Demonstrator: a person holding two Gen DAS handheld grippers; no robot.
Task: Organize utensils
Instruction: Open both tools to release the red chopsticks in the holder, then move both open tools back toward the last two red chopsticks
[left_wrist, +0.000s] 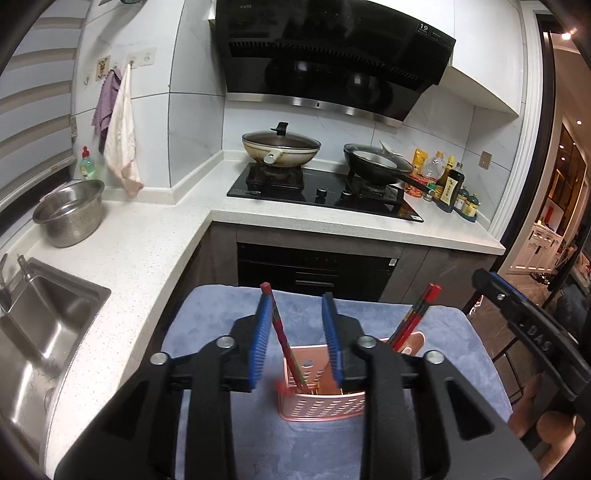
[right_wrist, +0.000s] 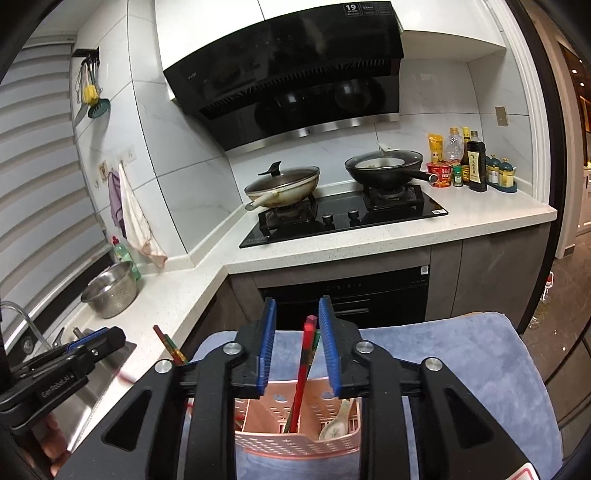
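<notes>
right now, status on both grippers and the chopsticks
Left gripper open, right gripper open. Chopsticks standing in pink caddy, unpinched. Nothing in the way.

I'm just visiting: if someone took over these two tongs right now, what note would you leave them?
Left tongs: open, one red chopstick between the blue pads, standing in the pink basket.
Right tongs: open around another red pair, also in the basket.
Basket sits on the blue cloth; a white spoon is inside.
Done: chopsticks dropped in.
Left: back both tongs away; no other loose utensils in view.
</notes>
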